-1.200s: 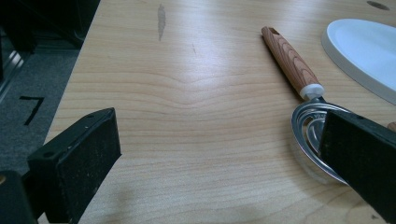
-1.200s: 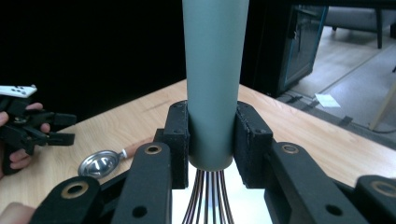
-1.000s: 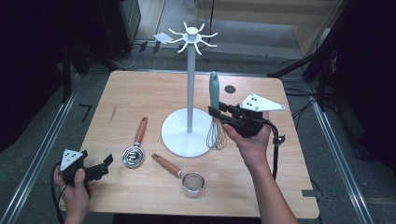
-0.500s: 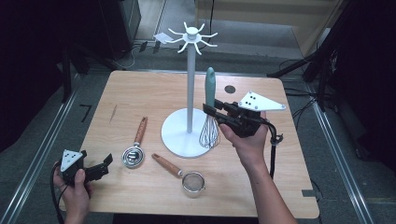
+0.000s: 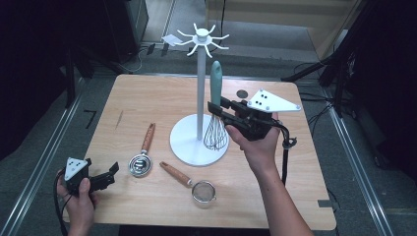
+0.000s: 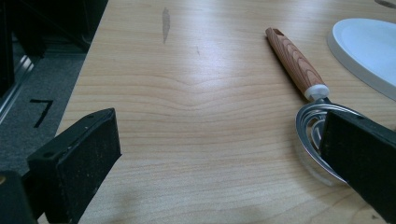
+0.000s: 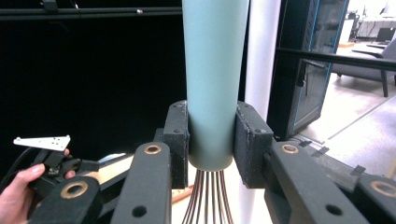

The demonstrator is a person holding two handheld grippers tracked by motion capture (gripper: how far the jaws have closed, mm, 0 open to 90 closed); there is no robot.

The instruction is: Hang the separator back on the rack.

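A whisk with a teal handle (image 5: 216, 83) and wire head (image 5: 215, 135) hangs upright in the air, just right of the white stand's pole (image 5: 200, 83). My right gripper (image 5: 216, 110) is shut on the handle's lower end; in the right gripper view both pads clamp the teal handle (image 7: 214, 79) with the wires below. The stand's hooked top (image 5: 201, 40) is above the whisk. My left gripper (image 5: 110, 172) rests open at the table's front left, near a wooden-handled scoop (image 5: 141, 156); in the left gripper view its jaws stand wide apart beside the scoop (image 6: 308, 107).
A small wooden-handled strainer (image 5: 194, 184) lies at the front middle of the wooden table (image 5: 147, 98). The stand's round white base (image 5: 187, 147) sits mid-table. A dark round mark (image 5: 241, 94) lies behind the right gripper. Dark floor surrounds the table.
My right gripper has lifted the whisk higher beside the stand's pole, so its handle tip now reaches further up. The left gripper has stayed where it was.
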